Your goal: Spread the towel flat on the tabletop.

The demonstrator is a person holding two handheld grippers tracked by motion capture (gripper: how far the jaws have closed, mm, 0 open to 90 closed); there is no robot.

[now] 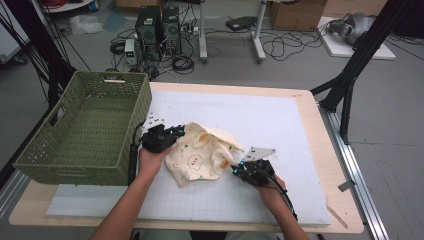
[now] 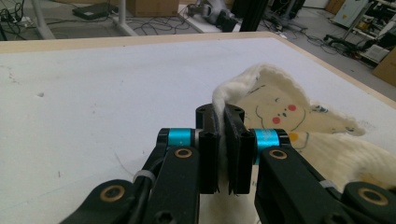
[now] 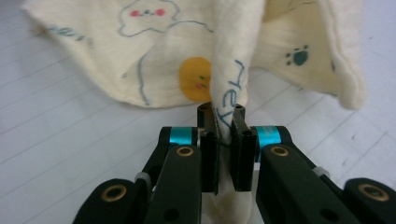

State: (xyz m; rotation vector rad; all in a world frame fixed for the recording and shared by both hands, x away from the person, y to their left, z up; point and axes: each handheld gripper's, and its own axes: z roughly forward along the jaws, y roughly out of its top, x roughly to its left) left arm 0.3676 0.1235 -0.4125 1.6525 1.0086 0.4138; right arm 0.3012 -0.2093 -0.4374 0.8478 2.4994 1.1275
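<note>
The cream cloth (image 1: 200,152), lying at the middle of the table (image 1: 300,130), is pinched at its 9 o'clock edge by the left gripper (image 1: 175,134) and at 4 o'clock by the right gripper (image 1: 239,167), probably so it can be lifted and spread.

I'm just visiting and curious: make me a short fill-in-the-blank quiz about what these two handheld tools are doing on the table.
1. Both the left gripper and the right gripper have their jaws shut on the cream printed ____.
2. The woven basket at the table's left edge is ____ in colour.
3. The orange smiley print shows in the ____ gripper view.

Missing words: cloth; green; right
</note>
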